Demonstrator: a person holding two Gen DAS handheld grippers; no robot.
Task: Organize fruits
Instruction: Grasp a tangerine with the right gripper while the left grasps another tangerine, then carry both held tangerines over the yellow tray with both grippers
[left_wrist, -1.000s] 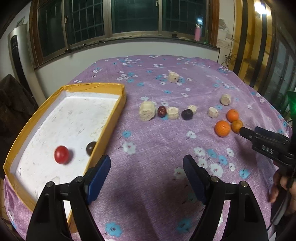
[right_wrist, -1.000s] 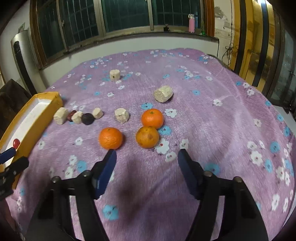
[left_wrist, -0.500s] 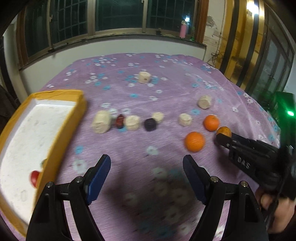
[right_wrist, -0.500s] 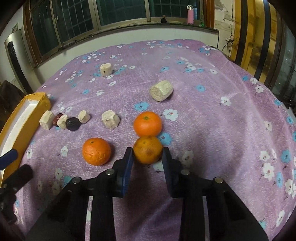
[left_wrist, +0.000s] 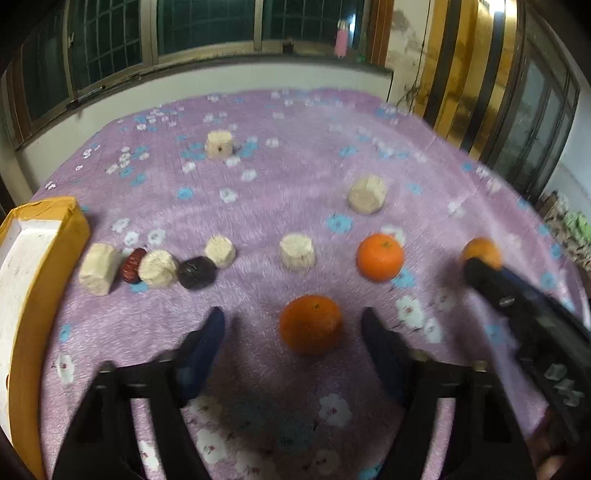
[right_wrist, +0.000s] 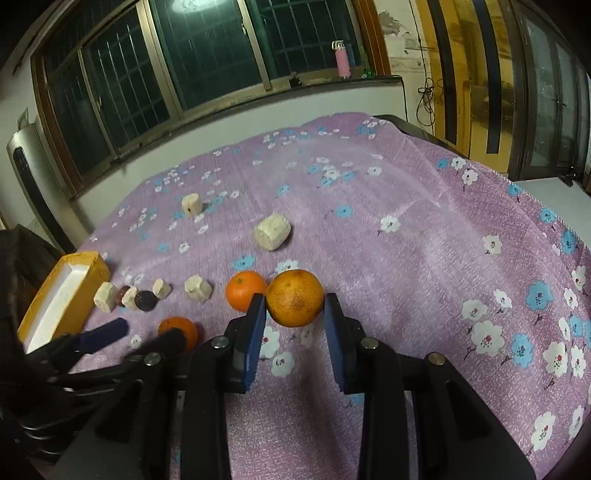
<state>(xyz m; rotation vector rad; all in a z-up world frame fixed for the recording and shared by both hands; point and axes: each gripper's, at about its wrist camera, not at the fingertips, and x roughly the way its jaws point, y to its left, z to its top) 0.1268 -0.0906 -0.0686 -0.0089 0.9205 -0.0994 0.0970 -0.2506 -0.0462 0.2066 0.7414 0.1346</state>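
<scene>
Pinching a round mottled orange (right_wrist: 294, 302), right gripper (right_wrist: 294, 314) jaws; left gripper (left_wrist: 293, 325) jaws closing around another orange (left_wrist: 310, 323).

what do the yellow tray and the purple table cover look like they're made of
Yellow tray: probably cardboard or foam board, with matte yellow outer walls and a speckled white lining; the straight folded edges suggest it.
Purple table cover: soft woven fabric with printed flowers and a fuzzy, lightly ridged surface.

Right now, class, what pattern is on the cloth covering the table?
Purple cloth with white and blue flowers, clearest in the right wrist view.
</scene>
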